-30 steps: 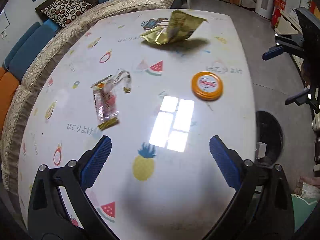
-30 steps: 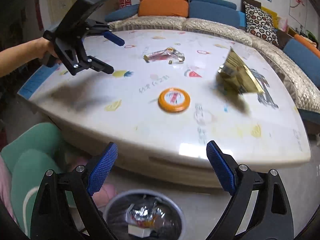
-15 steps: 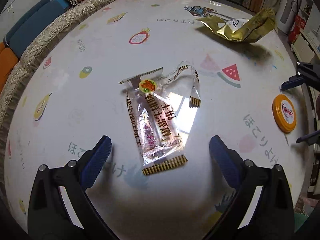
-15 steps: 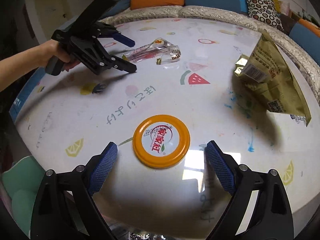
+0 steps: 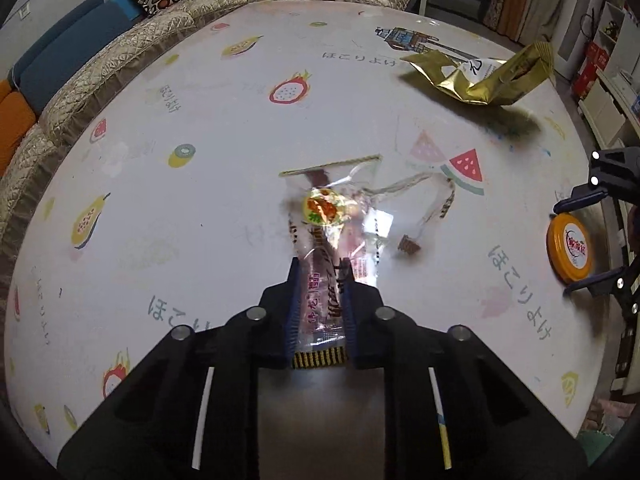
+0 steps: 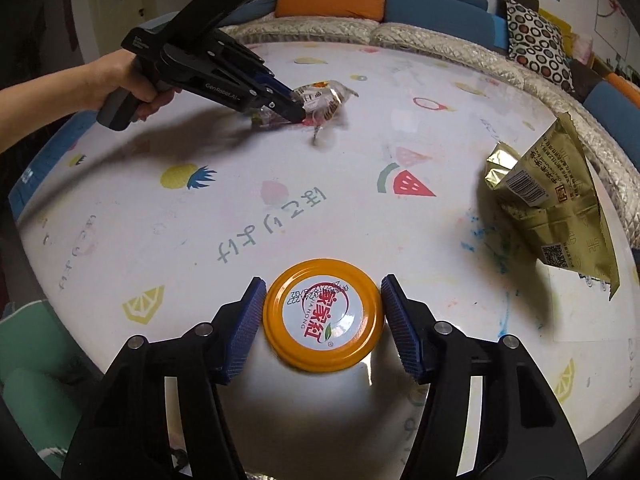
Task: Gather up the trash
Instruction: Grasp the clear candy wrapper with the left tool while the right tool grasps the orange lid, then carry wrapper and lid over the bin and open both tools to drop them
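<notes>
Left gripper (image 5: 319, 309), wide open above the wrapper (image 5: 329, 232) 0.5 s ago, now clamped on its near end at table (image 5: 200, 128) centre. Right gripper (image 6: 322, 322) narrowed from a wide gape, pads flanking the lid (image 6: 323, 320) at the near edge, not clearly gripping. Means 1 piece secured, 1 nearly; gold bag (image 6: 554, 204) untouched, far right.

"GenRobot.AI" on the left gripper (image 6: 298, 109); "ほこりよけ" on the tablecloth (image 6: 132, 208); "HONG" on the orange lid (image 6: 323, 315).
</notes>
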Available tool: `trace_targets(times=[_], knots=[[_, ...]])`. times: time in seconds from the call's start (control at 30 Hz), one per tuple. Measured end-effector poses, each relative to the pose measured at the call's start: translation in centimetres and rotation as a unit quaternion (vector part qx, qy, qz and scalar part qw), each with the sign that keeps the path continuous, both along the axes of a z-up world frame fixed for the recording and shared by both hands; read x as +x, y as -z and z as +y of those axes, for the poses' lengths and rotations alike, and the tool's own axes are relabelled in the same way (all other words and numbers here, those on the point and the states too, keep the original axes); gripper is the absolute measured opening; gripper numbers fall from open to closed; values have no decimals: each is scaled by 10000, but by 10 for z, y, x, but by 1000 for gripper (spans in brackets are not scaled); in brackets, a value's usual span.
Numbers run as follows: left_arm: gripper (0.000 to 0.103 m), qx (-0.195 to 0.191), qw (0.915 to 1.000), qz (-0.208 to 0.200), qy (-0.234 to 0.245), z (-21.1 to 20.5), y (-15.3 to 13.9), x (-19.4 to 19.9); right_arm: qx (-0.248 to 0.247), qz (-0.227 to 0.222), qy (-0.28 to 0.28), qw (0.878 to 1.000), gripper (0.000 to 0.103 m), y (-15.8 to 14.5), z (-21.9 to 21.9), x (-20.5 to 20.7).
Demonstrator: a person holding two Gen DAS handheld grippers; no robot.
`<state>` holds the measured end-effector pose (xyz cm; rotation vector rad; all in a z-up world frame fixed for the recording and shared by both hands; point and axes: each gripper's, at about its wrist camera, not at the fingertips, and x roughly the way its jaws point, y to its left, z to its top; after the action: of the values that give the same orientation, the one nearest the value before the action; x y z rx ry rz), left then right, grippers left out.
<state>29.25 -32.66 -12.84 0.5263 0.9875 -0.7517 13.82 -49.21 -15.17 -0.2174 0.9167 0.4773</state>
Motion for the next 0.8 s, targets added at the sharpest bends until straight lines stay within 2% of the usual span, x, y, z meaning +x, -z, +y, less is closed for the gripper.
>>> trace_targets(times=[0.3, 0.47, 0.67, 0.8], knots=[[12, -104, 9992, -331, 218, 3, -36, -29, 72, -242, 38, 9997, 60, -31, -4, -15], [12, -107, 9982, -481, 336, 2, -60, -52, 41, -376, 2, 9993, 60, -51, -5, -38], [12, -89, 9951, -542, 820, -20, -78, -106, 137, -479, 153, 9986, 60, -67, -18, -91], [12, -118, 9905, -418, 1304, -46, -81, -156, 157, -398, 407, 9983, 60, -63, -35, -140]])
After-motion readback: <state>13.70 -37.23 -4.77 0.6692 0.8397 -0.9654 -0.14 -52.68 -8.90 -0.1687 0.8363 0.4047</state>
